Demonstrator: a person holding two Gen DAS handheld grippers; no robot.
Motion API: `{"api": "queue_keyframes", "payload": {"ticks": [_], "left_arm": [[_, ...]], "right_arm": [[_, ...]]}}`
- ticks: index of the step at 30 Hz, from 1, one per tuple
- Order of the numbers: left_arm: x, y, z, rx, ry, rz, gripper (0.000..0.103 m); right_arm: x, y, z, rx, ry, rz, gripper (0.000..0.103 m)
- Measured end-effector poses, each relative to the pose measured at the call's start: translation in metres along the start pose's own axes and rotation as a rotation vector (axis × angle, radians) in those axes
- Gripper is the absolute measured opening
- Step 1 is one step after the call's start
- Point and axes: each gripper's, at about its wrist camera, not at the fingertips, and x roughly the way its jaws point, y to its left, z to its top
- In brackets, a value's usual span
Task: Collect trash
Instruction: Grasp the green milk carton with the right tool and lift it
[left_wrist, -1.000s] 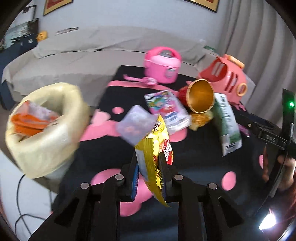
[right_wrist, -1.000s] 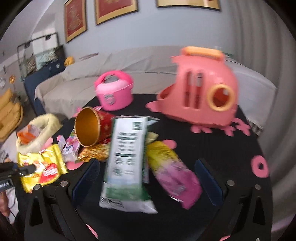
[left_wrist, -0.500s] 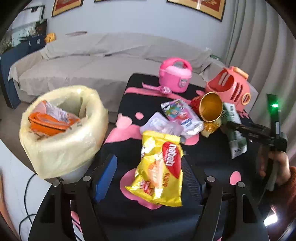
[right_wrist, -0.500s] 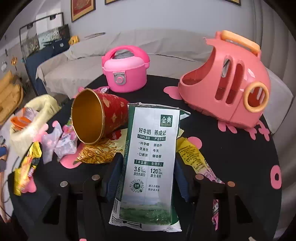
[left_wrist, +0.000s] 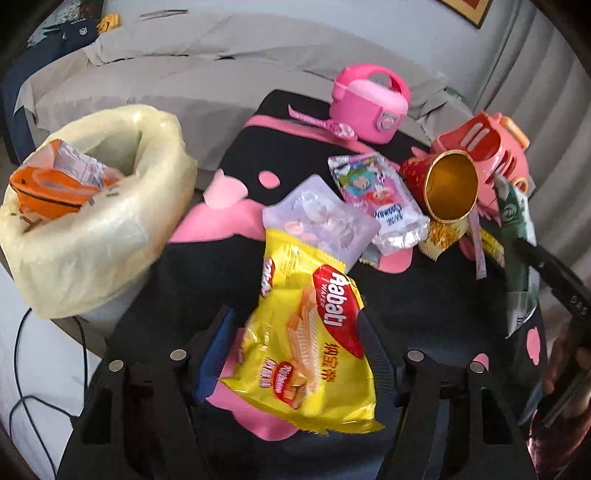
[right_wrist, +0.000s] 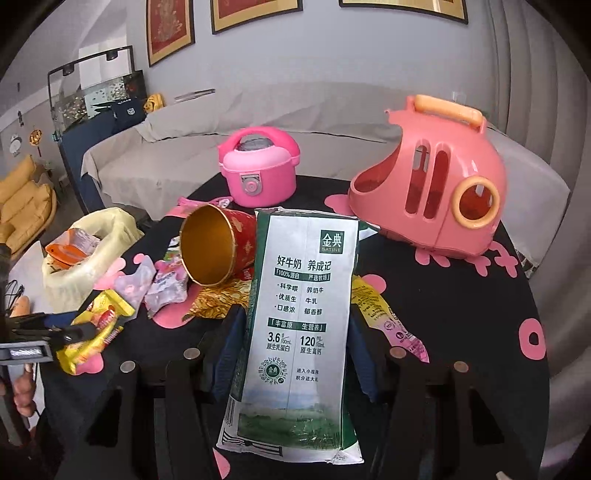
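left gripper (left_wrist: 295, 354): mine, jaws spread, one on each side of the yellow wafer bag (left_wrist: 310, 343); blue left pad just beside the bag's edge, a gap shows, so not pinching
yellow wafer bag: lies flat on the black table (left_wrist: 443, 306), partly over a pink patch, its top end tucked under the clear plastic bag (left_wrist: 321, 221)
right gripper (right_wrist: 291, 332): mine, fingers close against both long edges of the milk carton (right_wrist: 299, 321); I can't tell if the pads press it or only bracket it (carton hides the contact)
milk carton: flattened, green and white, printed face up toward my camera, long axis running away from me; in the left view it shows edge-on at the right, beside the black gripper body
red-gold cup (right_wrist: 218, 247): tipped on its side, gold mouth facing me, touching the carton's upper left corner
gold wrapper (right_wrist: 218, 302): crumpled, below the cup, just beside the carton
cartoon pouch (left_wrist: 380, 199): between clear plastic bag and cup, on the table
yellow-pink sachet (right_wrist: 388, 317): sticks out from under the carton's right side
trash bin (left_wrist: 92, 229): off the table's left edge, lined with a yellowish bag, orange packaging (left_wrist: 48, 184) inside (quite full)
pink toy cooker (right_wrist: 258, 166): far side of table, upright
salmon toy basket (right_wrist: 432, 184): far right, tilted on its side
sofa (right_wrist: 192, 147): grey cover, behind the table
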Motion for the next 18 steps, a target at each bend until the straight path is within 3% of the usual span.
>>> {"api": "queue_keyframes", "payload": {"ticks": [5, 11, 18], "left_arm": [[0.0, -0.007, -0.003, 0.009, -0.007, 0.003, 0.028], [-0.032, -0.017, -0.001, 0.042, -0.104, 0.006, 0.015], [-0.104, -0.001, 0.011, 0.051, -0.305, 0.069, 0.015]], "right_arm": [[-0.004, 0.006, -0.002, -0.024, -0.022, 0.0, 0.051], [-0.013, 0.008, 0.001, -0.016, -0.031, 0.028, 0.051], [-0.05, 0.041, 0.026, -0.078, -0.128, 0.076, 0.051]]}}
